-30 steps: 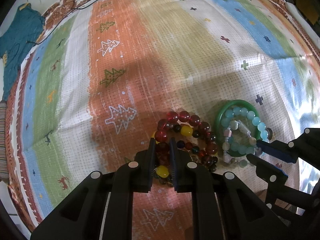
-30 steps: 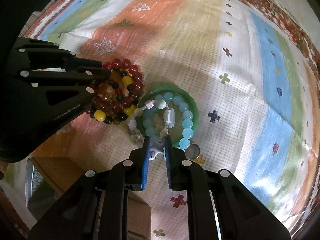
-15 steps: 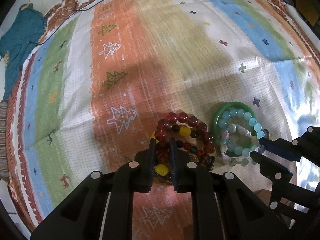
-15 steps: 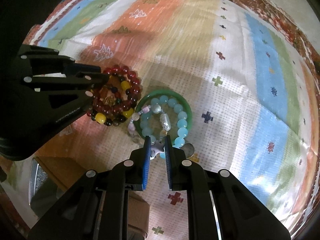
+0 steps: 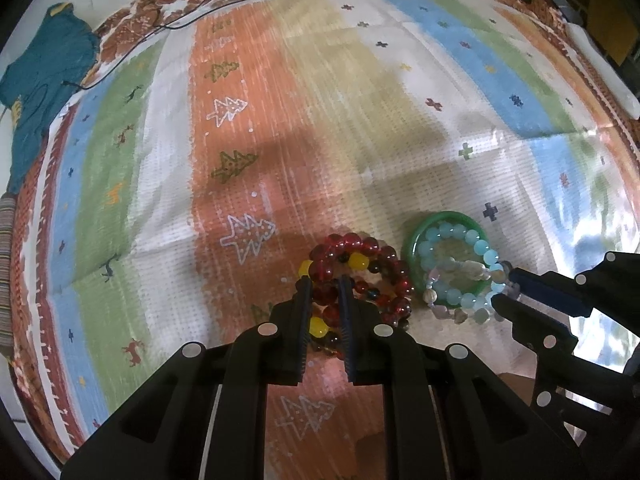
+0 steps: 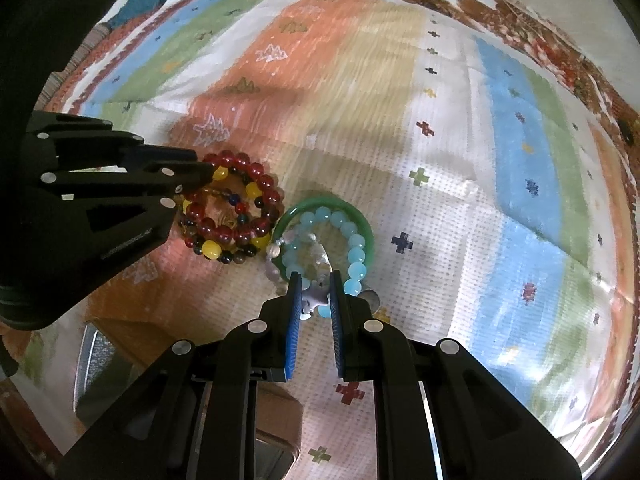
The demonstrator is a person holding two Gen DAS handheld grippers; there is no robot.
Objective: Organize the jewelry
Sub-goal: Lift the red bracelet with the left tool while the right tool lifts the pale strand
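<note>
Nearest to me, my left gripper (image 5: 323, 280) has its fingers drawn almost together on the near arc of the red beaded bracelet (image 5: 362, 268); red and yellow beads sit right between them, so the loop runs crosswise to my grip and the rest of the ring spreads away beyond the tips. My right gripper (image 6: 316, 278) is just as narrowly closed, pinching a small silvery charm (image 6: 316, 298) on the near side of the pale bracelet cluster, where the light blue bead bracelet (image 6: 352, 252) lies inside the green bangle (image 6: 320, 202).

The two piles lie side by side, touching or nearly so, on the striped patterned mat (image 5: 360, 128): the red ring on the orange stripe to my left, the green bangle on the cream one to my right. Each hand is plainly the nearer one for its own pile.

I judge the next move hinges on that contact: pulling the piles apart sideways should separate them, though the bangle may drag along.

Farther off, toward the mat's far left corner, lies a teal cloth (image 5: 40, 80) with thin cables (image 5: 224, 0) beside it.
</note>
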